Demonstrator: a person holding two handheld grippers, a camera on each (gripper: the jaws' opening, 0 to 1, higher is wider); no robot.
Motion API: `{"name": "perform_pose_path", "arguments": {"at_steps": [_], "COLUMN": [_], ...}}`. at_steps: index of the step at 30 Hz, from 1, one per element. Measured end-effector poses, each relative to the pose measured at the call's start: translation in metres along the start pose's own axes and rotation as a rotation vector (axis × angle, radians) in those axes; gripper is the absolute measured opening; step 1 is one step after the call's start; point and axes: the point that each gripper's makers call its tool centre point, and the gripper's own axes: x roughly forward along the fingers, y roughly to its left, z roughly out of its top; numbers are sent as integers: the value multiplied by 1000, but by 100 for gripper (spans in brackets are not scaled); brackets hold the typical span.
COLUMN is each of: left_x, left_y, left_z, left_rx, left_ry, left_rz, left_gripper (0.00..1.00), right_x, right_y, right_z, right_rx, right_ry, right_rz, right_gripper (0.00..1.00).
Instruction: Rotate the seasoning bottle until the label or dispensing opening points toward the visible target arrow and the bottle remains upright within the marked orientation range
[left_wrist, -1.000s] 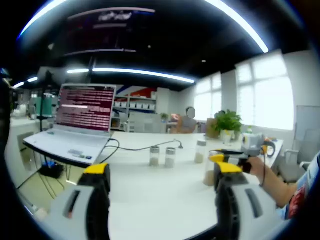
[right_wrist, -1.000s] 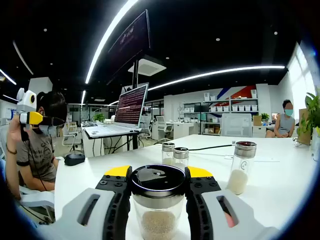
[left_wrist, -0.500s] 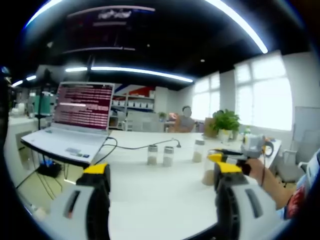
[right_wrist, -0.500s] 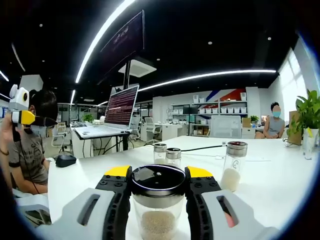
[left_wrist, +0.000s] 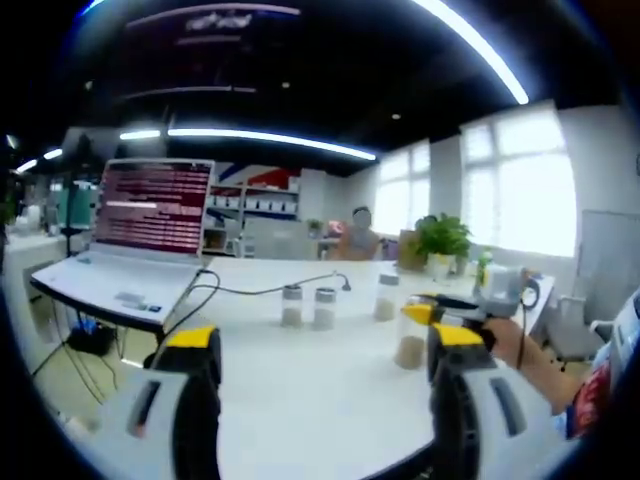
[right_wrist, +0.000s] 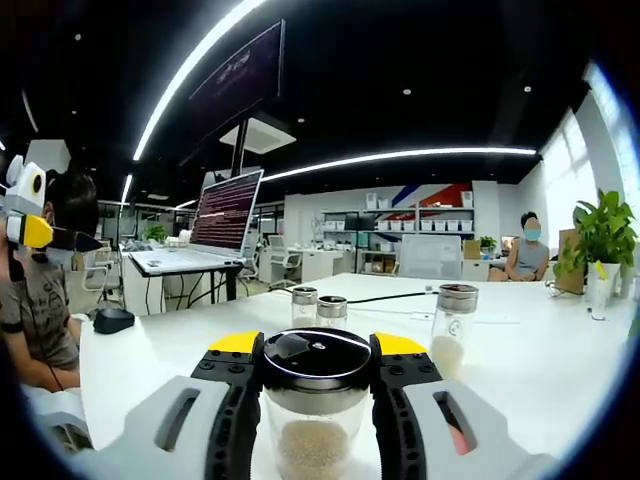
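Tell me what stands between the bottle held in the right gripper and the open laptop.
In the right gripper view, two small shakers stand on the white table between the held seasoning bottle and the laptop; a black cable runs beside them.

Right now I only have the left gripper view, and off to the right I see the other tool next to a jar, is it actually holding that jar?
Observer: Yes. In the right gripper view the right tool is shut on the seasoning bottle, one jaw on each side just under its black lid.
Operator: Is the bottle upright?
Observer: It looks upright there, with pale granules settled in the bottom of the glass.
Operator: Can you see which way the opening faces?
Observer: No. The lid top is plain glossy black from this angle, and I see no arrow on the white table.
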Motion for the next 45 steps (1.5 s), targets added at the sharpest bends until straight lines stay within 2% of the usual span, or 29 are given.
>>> {"name": "perform_pose_path", "arguments": {"at_steps": [10, 14, 24, 25, 27, 30, 32, 34, 36, 38, 40, 42, 45], "left_x": [-3, -4, -7, -7, -8, -9, -10, -10, -9, -8, -8, -7, -6], "left_y": [4, 4, 6, 6, 6, 4, 4, 4, 3, 4, 5, 5, 5], "left_z": [3, 4, 6, 6, 7, 8, 9, 9, 8, 6, 6, 6, 4], "left_rx": [-14, -13, -19, -22, -32, -28, -24, -21, -22, -23, -23, -22, -20], "left_ry": [-11, -11, -17, -16, -20, -24, -26, -24, -20, -13, -12, -13, -3], "left_rz": [11, 10, 8, 9, 3, -2, -1, -2, -4, -1, 4, 7, 8], "left_gripper": [90, 90, 90, 90, 90, 90, 90, 90, 90, 90, 90, 90, 90], "right_x": [0, -1, -1, -2, -2, -6, -8, -7, -6, -6, -8, -9, -13], "right_y": [-3, -3, -5, -4, -4, -9, -14, -12, -10, -11, -7, -2, -1], "right_z": [-2, -2, -3, -5, -3, 2, 1, 3, -3, 0, 2, 1, 12], "right_rx": [-35, -59, -56, -109, -137, -95, -89, -107, -65, -19, 24, 29, 46], "right_ry": [3, 9, 20, 47, 46, 17, 23, 2, 22, -9, -28, -14, -44], "right_rz": [-92, -100, -98, -81, -72, -47, -33, 19, 94, 125, 187, 266, 320], "right_gripper": [42, 42, 43, 43, 48, 57, 58, 57, 56, 55, 56, 60, 66]}}
